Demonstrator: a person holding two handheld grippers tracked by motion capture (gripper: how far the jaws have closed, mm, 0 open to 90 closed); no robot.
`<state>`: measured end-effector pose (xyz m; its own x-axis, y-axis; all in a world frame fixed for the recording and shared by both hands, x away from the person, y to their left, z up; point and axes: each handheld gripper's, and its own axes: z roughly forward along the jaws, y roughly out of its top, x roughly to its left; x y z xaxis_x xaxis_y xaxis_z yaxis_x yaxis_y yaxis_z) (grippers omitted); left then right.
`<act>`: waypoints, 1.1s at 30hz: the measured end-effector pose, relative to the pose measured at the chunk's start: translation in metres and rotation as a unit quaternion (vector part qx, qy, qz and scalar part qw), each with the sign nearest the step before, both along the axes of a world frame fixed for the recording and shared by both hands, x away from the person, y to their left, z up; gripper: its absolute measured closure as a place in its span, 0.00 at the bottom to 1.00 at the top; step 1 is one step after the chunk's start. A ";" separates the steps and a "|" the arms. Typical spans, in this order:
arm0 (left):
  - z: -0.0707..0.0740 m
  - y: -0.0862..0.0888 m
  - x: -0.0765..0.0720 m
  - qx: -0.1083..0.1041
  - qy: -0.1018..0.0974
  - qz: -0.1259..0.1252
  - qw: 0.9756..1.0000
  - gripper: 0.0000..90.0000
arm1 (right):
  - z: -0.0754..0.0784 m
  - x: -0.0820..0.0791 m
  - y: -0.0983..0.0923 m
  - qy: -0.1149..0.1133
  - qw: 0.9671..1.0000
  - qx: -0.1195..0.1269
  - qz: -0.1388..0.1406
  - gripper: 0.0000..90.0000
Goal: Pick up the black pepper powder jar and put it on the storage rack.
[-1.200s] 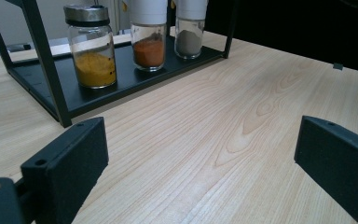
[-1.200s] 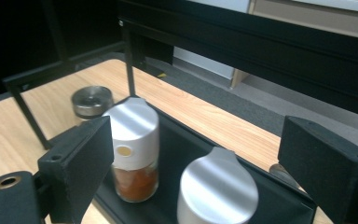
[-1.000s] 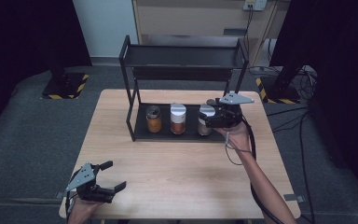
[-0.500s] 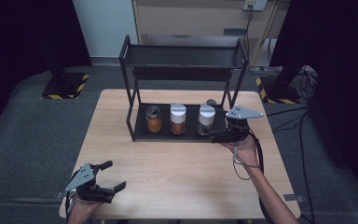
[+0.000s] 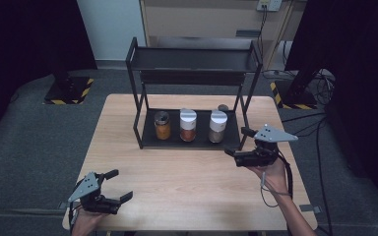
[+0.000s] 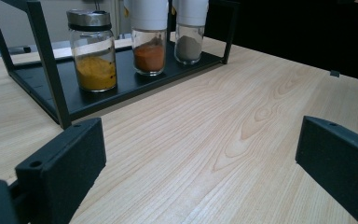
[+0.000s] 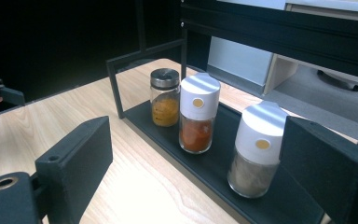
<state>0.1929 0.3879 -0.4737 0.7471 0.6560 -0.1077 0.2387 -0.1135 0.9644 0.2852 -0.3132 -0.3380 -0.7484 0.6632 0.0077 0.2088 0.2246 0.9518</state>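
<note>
My right gripper (image 5: 240,143): jaws wide, empty, just right of the rack (image 5: 193,53) | my left gripper (image 5: 116,186): jaws wide, empty, well before the rack

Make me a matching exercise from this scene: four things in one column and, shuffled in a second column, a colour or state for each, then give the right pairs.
Column one:
1. metal-lidded jar
2. middle jar
3. right-hand jar
4. right claw

Column two:
A. grey powder under a white cap
B. open, holding nothing, near the rack's right end
C. yellow powder
D. orange-red powder under a white cap

Pairs: 1-C, 2-D, 3-A, 4-B
</note>
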 end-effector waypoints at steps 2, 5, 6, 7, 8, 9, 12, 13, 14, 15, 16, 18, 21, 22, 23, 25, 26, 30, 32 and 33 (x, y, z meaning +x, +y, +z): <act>0.000 0.000 0.000 0.001 0.000 0.000 1.000 0.01 | 0.000 -0.006 -0.006 -0.002 1.000 0.005 -0.001 0.11; 0.000 0.000 0.000 0.001 0.000 0.001 1.000 0.01 | 0.000 -0.016 -0.013 -0.003 1.000 0.005 -0.007 0.11; 0.000 0.000 0.000 0.001 0.000 0.001 1.000 0.01 | -0.001 -0.020 -0.015 -0.004 1.000 0.005 -0.009 0.11; 0.000 0.000 0.000 0.001 0.000 0.001 1.000 0.01 | -0.001 -0.023 -0.017 -0.006 1.000 0.003 -0.012 0.11; 0.000 0.000 0.000 0.000 0.000 0.001 1.000 0.01 | -0.001 -0.026 -0.019 -0.006 1.000 0.002 -0.015 0.11; 0.000 0.000 0.000 0.000 -0.001 0.000 1.000 0.01 | -0.002 -0.028 -0.022 -0.005 1.000 0.002 -0.016 0.11; 0.000 0.000 -0.001 0.000 -0.002 0.001 1.000 0.01 | -0.005 -0.035 -0.029 0.000 1.000 0.001 -0.022 0.11; 0.000 0.000 -0.001 0.000 -0.002 0.001 1.000 0.01 | -0.006 -0.038 -0.031 0.000 1.000 0.000 -0.024 0.11; 0.000 0.000 -0.001 0.000 -0.002 0.001 1.000 0.01 | -0.006 -0.040 -0.033 0.001 1.000 -0.001 -0.027 0.11; 0.000 0.000 -0.001 0.000 -0.002 0.001 1.000 0.01 | -0.007 -0.042 -0.035 0.001 1.000 -0.001 -0.028 0.11; 0.000 0.000 -0.001 0.000 -0.002 0.001 1.000 0.01 | -0.008 -0.045 -0.037 0.002 1.000 0.000 -0.030 0.11; 0.000 0.000 -0.001 0.000 -0.002 0.001 1.000 0.01 | -0.008 -0.049 -0.041 0.003 0.999 -0.001 -0.034 0.11; 0.000 0.001 -0.001 -0.002 -0.003 0.001 1.000 0.01 | -0.009 -0.054 -0.045 0.002 0.999 0.000 -0.039 0.11; 0.000 0.001 -0.002 -0.003 -0.004 0.001 1.000 0.01 | -0.010 -0.056 -0.046 0.002 0.999 0.001 -0.040 0.11; 0.000 0.001 -0.002 -0.003 -0.005 0.002 1.000 0.01 | -0.010 -0.058 -0.047 0.002 0.999 0.000 -0.042 0.11; -0.001 0.001 -0.002 -0.004 -0.005 0.002 1.000 0.01 | -0.012 -0.063 -0.048 0.001 0.999 -0.001 -0.046 0.11; -0.001 0.001 -0.002 -0.004 -0.004 0.002 1.000 0.01 | -0.014 -0.065 -0.049 0.002 0.999 -0.001 -0.048 0.11; -0.001 0.001 -0.002 -0.005 -0.005 0.002 1.000 0.01 | -0.024 -0.074 -0.053 0.011 0.998 0.000 -0.060 0.11; -0.001 0.001 -0.002 -0.005 -0.005 0.002 1.000 0.01 | -0.029 -0.077 -0.054 0.014 0.998 -0.003 -0.065 0.11; -0.001 0.001 -0.002 -0.005 -0.005 0.002 1.000 0.01 | -0.031 -0.079 -0.055 0.016 0.998 -0.003 -0.067 0.11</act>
